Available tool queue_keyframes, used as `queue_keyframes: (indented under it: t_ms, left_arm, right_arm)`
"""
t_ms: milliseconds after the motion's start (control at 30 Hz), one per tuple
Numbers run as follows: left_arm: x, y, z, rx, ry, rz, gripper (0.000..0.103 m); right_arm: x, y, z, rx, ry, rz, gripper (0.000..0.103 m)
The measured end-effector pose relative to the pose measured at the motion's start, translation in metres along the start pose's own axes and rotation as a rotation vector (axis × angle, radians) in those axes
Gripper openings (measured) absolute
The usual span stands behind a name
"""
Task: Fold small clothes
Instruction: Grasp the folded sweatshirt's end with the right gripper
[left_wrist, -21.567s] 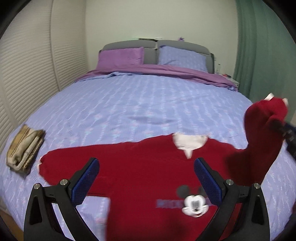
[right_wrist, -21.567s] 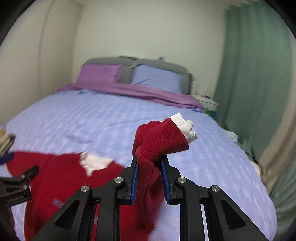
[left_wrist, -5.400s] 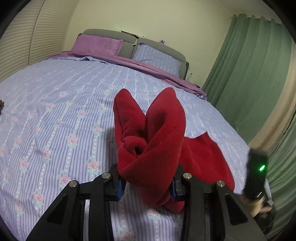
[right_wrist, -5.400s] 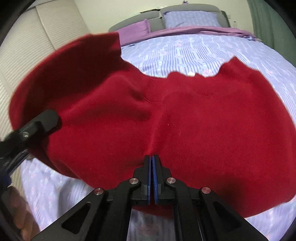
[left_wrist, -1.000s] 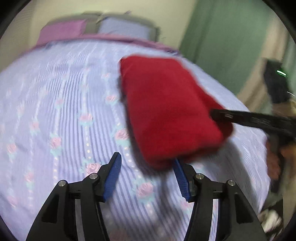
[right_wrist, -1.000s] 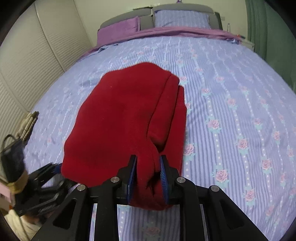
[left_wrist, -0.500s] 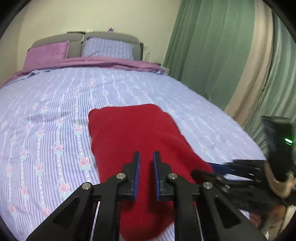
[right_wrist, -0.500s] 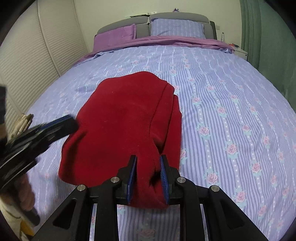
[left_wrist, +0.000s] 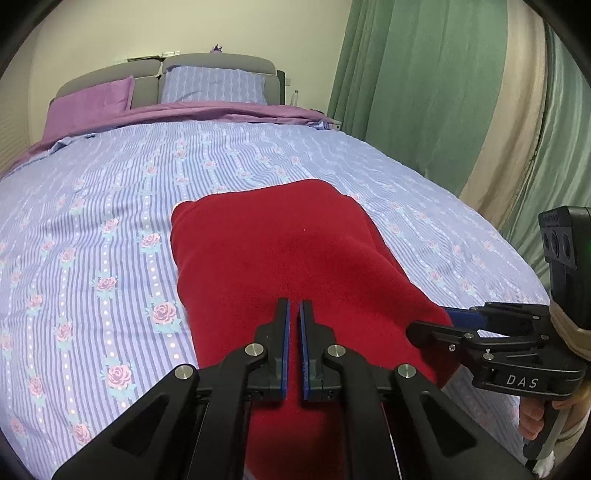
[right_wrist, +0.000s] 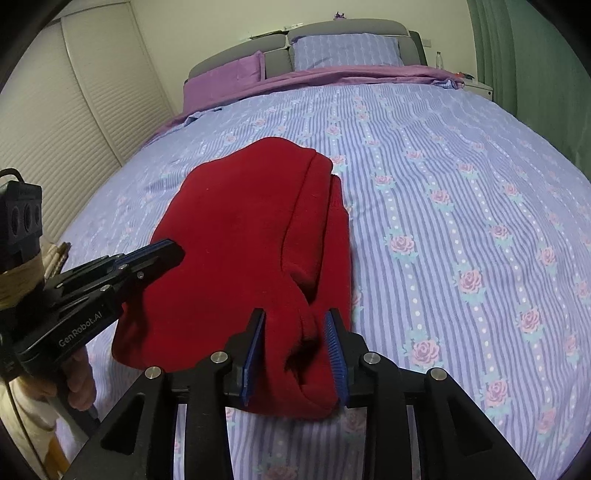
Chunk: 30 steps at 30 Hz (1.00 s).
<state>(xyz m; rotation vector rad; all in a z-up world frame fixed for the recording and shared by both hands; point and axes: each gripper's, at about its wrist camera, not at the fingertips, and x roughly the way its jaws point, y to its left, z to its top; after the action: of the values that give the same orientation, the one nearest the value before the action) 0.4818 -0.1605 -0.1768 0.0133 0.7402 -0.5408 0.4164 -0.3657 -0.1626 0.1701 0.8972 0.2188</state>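
Observation:
A red sweater lies folded into a thick bundle on the bed; it also shows in the right wrist view. My left gripper is shut with nothing between its pads and hovers just over the bundle's near end; in the right wrist view it sits over the bundle's left edge. My right gripper straddles the bundle's near right corner, its jaws a little apart around the thick fold. In the left wrist view the right gripper meets the bundle's right edge.
The bed has a blue striped cover with roses. Purple and blue pillows lie at the headboard. Green curtains hang on the right. A slatted wardrobe stands on the left. A tan folded cloth lies at the bed's left edge.
My right gripper's jaws have widened around the bundle's corner. My left gripper stays shut over the bundle. The sweater lies still.

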Motion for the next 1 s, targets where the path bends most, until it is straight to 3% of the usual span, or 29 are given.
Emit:
queue_keyframes:
  t_ms: [67,100,167,200,233,433,733,900,1000]
  left_arm:
    - [-0.004,-0.003,0.006,0.011,0.008,0.006,0.008]
    - [-0.008,-0.006,0.009,0.022,0.012,0.003,0.016]
    - [-0.020,-0.017,0.013,0.072,0.008,0.020,0.044]
    - [-0.028,-0.022,0.013,0.093,-0.011,0.059,0.069]
    - [-0.040,-0.028,0.012,0.127,-0.048,0.099,0.076]
    - [-0.077,-0.032,0.006,0.186,-0.040,0.113,0.085]
    - [-0.118,-0.005,-0.003,0.138,-0.048,0.184,0.092]
    - [-0.130,0.005,-0.009,0.121,-0.063,0.186,0.095]
    - [-0.131,0.011,-0.017,0.120,-0.070,0.201,0.095]
  right_arm:
    - [-0.003,0.002,0.000,0.006,-0.008,-0.012,0.032]
    - [-0.005,0.004,0.000,0.010,-0.014,-0.027,0.035]
    - [-0.010,0.008,-0.002,0.018,-0.031,-0.043,0.041]
    - [-0.013,0.010,-0.003,0.026,-0.038,-0.052,0.048]
    - [-0.014,0.011,-0.004,0.032,-0.042,-0.063,0.055]
    - [-0.019,0.013,-0.015,0.141,-0.063,-0.131,0.075]
    - [-0.034,0.019,-0.029,0.237,-0.076,-0.166,0.078]
    - [-0.060,0.023,-0.052,0.335,-0.163,-0.105,0.078]
    - [-0.064,0.023,-0.074,0.458,-0.247,-0.002,0.088]
